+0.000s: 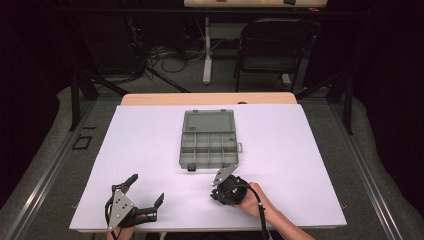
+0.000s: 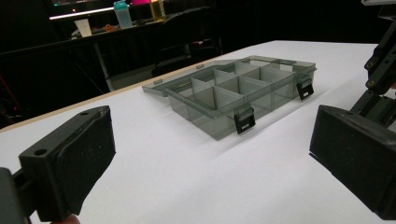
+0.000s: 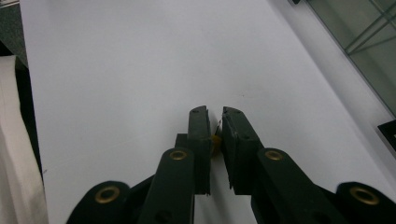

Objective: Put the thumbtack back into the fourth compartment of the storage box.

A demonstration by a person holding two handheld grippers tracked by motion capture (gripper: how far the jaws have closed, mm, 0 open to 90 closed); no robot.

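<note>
— What is pinched there, low in the middle of the right gripper view?

— A small yellow piece (image 3: 215, 140), mostly hidden between the two black pads; only a sliver of it shows, so its shape cannot be told. It sits just above the white sheet.

— And the box?

— A smoky clear plastic organizer box (image 1: 208, 142) at the centre of the high view, lying flat, its lid swung open toward the top of the frame. Dividers split it into small compartments, and two black latches sit on its near edge.
</note>
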